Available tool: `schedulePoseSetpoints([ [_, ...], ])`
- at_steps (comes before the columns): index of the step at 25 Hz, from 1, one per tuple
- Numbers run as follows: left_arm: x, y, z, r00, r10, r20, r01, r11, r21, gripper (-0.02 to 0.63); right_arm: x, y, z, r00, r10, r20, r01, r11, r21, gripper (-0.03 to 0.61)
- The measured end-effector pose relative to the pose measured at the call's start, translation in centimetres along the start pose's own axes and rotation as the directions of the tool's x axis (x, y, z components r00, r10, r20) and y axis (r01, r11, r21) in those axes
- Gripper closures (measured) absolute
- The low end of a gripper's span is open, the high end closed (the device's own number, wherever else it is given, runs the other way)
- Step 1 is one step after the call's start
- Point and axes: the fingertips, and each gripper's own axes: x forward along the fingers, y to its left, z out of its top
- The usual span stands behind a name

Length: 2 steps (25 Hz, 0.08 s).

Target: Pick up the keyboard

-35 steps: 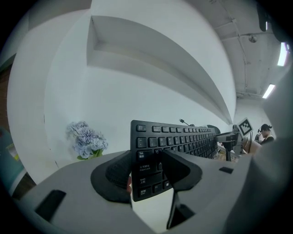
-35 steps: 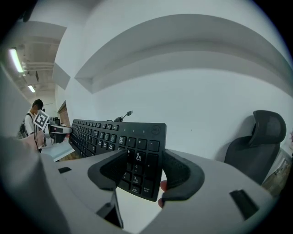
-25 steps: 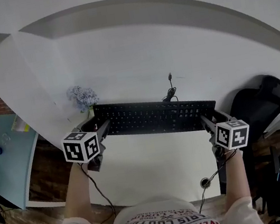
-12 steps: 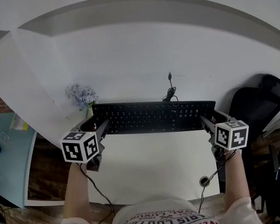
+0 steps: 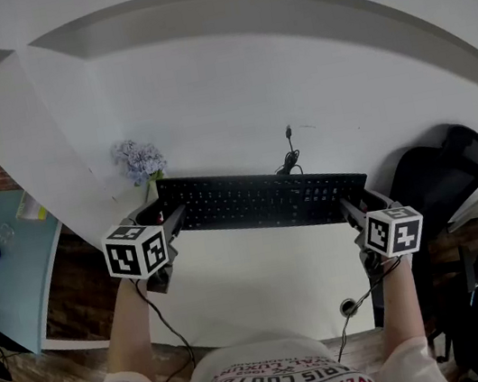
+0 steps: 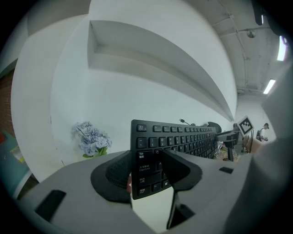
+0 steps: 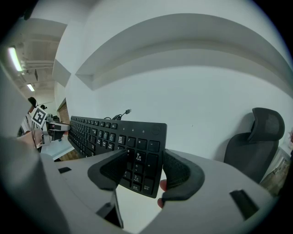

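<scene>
A long black keyboard (image 5: 263, 198) lies across the white desk (image 5: 234, 113), its cable (image 5: 290, 156) trailing toward the far side. My left gripper (image 5: 169, 218) is shut on the keyboard's left end (image 6: 146, 169), the jaws pinching it top and bottom. At the other end my right gripper (image 5: 352, 209) is shut on the number-pad corner (image 7: 139, 171). Both marker cubes show in the head view. In the left gripper view the keyboard stands tilted up, keys facing the camera.
A small bunch of pale blue flowers (image 5: 139, 162) sits just beyond the keyboard's left end. A black office chair (image 5: 441, 168) stands at the right of the desk. A cable hole (image 5: 349, 309) is in the desk's near edge. A light blue table (image 5: 0, 264) is at the left.
The keyboard and both grippers have shifted very slightly toward the far side; the grip at each end is unchanged.
</scene>
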Motion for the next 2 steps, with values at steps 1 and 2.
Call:
schedulePoseSetpoints([
  [1,-0.04,-0.02,-0.08,1.000,0.000,-0.001,0.000,1.000,0.000,0.396,-0.04,0.01,-0.09,1.000,0.000,0.000,0.000,1.000,0.000,0.321],
  [2,-0.09,-0.05,-0.17,1.000,0.001,-0.001,-0.001,1.000,-0.001,0.396,-0.08,0.03,-0.18,1.000,0.001,0.000,-0.001,1.000,-0.001,0.321],
])
